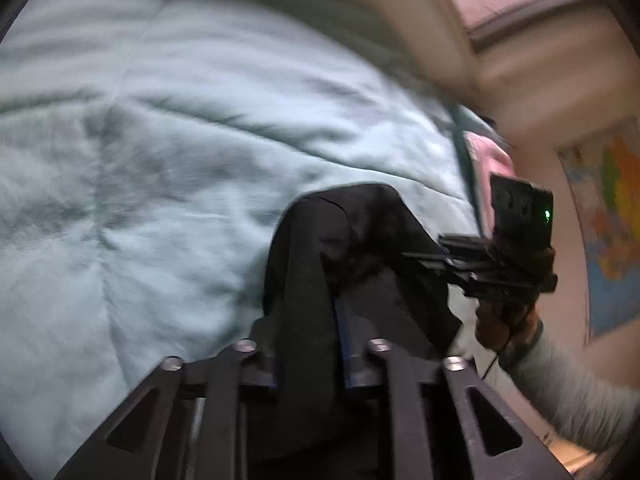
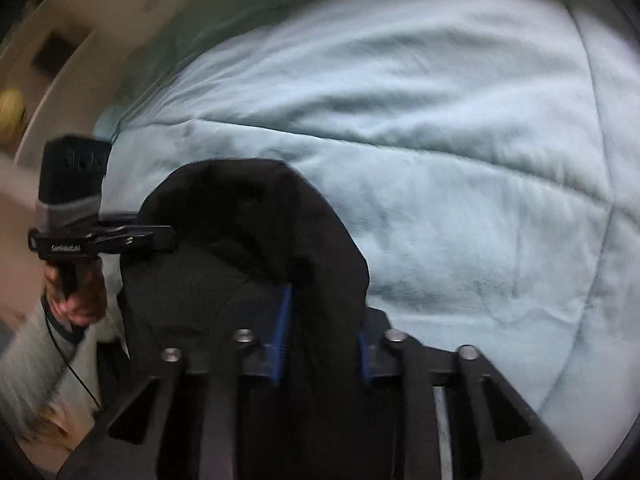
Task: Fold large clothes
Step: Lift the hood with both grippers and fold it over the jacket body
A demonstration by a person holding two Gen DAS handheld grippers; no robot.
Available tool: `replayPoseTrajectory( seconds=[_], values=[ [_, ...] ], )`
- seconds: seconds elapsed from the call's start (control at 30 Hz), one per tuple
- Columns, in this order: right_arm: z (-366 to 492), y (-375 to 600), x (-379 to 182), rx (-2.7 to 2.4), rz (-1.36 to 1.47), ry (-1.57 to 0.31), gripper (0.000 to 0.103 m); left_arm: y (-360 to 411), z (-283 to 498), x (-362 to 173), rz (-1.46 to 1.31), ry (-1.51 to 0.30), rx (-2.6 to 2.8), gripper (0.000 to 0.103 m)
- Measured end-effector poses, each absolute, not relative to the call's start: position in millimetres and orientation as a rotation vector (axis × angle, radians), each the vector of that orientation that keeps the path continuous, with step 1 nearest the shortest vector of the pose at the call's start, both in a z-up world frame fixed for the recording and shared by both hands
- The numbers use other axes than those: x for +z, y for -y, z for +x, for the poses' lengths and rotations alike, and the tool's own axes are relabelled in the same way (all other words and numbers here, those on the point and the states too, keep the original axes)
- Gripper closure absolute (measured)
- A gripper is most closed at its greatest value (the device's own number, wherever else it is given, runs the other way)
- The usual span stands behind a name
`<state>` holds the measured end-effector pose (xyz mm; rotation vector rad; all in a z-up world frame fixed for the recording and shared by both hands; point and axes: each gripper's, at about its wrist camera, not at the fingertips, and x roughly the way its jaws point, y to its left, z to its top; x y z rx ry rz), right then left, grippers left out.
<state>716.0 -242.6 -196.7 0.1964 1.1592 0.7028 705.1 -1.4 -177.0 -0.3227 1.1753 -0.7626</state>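
Both claws, our left claw [image 1: 308, 320] and right claw [image 2: 324, 320], pinch the black garment [image 1: 360, 232], which seems to hang stretched between them above the pale blue blanket [image 1: 160, 140].

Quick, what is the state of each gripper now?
Left gripper: closed on the black garment.
Right gripper: closed on the same black garment.

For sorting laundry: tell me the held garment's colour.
Black garment, plain; clearest in the right wrist view.
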Motion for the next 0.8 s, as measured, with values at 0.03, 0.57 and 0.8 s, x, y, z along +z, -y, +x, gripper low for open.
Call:
replayPoseTrajectory(
  seconds=[0.03,0.57,0.8],
  values=[
    [707.7,241.3,-187.2,0.717,0.177,-1.135,0.086,1.8,696.7,-165.9,-0.304,-1.151,-0.774,0.086],
    [431.1,245.8,-43.2,0.627,-0.027,-0.856,0.089,8.7,437.4,-34.3,-0.126,-0.952,-0.845,0.087],
    [309.6,243.0,-63.1,0.608,-0.016,-0.900,0.088,3.2,320.8,-68.7,-0.140,-1.038,-0.797,0.085]
  ],
)
